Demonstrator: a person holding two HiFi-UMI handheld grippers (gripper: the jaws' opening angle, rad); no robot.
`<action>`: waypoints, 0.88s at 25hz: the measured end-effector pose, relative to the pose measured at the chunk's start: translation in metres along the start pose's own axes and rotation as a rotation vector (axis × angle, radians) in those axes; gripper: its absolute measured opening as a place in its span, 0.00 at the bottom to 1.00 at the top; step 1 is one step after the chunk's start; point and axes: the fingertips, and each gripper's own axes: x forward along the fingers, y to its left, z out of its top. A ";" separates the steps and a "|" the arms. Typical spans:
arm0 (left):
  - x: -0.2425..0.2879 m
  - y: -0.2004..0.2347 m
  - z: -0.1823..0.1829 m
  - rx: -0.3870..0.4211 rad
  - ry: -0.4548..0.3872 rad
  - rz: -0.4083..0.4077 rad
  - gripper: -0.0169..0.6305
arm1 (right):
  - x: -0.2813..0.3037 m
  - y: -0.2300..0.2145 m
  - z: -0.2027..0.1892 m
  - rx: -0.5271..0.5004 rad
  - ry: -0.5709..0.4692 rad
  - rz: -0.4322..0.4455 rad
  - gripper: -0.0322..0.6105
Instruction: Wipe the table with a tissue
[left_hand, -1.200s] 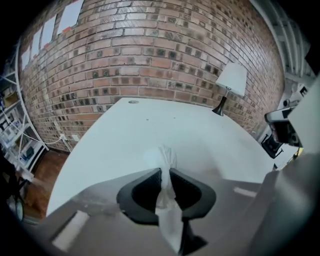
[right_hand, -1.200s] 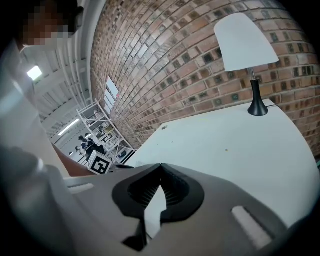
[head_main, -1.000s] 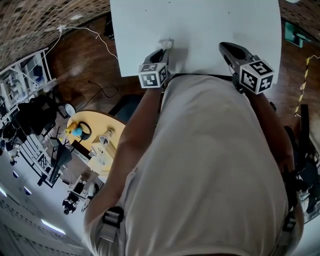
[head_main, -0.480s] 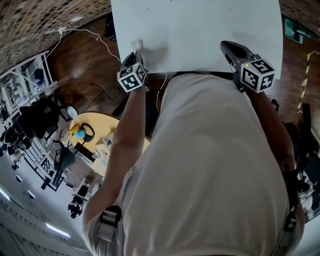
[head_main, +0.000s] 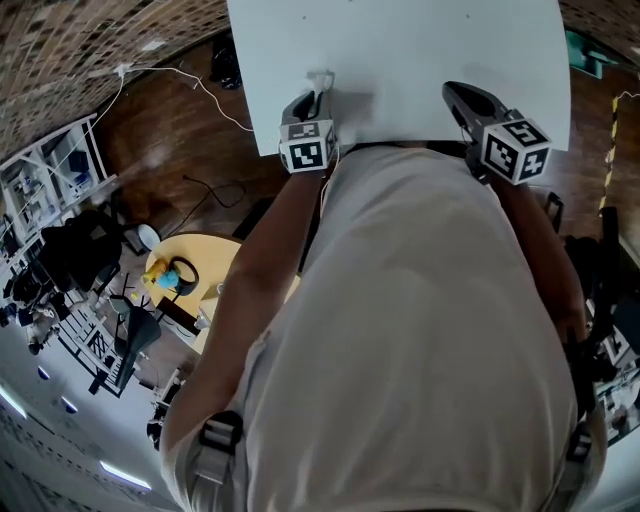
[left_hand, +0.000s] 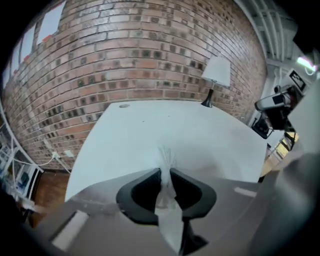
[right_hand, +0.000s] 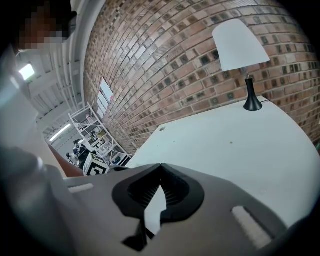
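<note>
Where the head view looks down, the left claw (head_main: 319, 92) holds a white tissue (head_main: 321, 78) at the near edge of the tabletop (head_main: 400, 50), with the right claw (head_main: 455, 93) well apart to its side. Along the left claw, the jaws are clamped on the tissue, its tuft poking out over the tabletop. Along the right claw, the jaws meet at the tips with nothing between them, above the tabletop.

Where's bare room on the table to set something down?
The table is bare across its middle, to the far edge. Taken: the far right corner by the lamp; the near edge by the left tool, its tissue and the right tool.
</note>
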 end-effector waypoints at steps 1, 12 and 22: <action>0.004 -0.015 0.002 0.037 0.006 -0.047 0.13 | 0.001 0.003 0.001 -0.006 -0.003 -0.002 0.06; -0.002 -0.075 -0.001 0.187 0.067 -0.415 0.12 | -0.007 0.015 -0.001 -0.011 -0.053 -0.091 0.06; -0.011 -0.108 0.025 0.230 0.006 -0.497 0.13 | -0.029 0.003 -0.014 0.058 -0.130 -0.158 0.06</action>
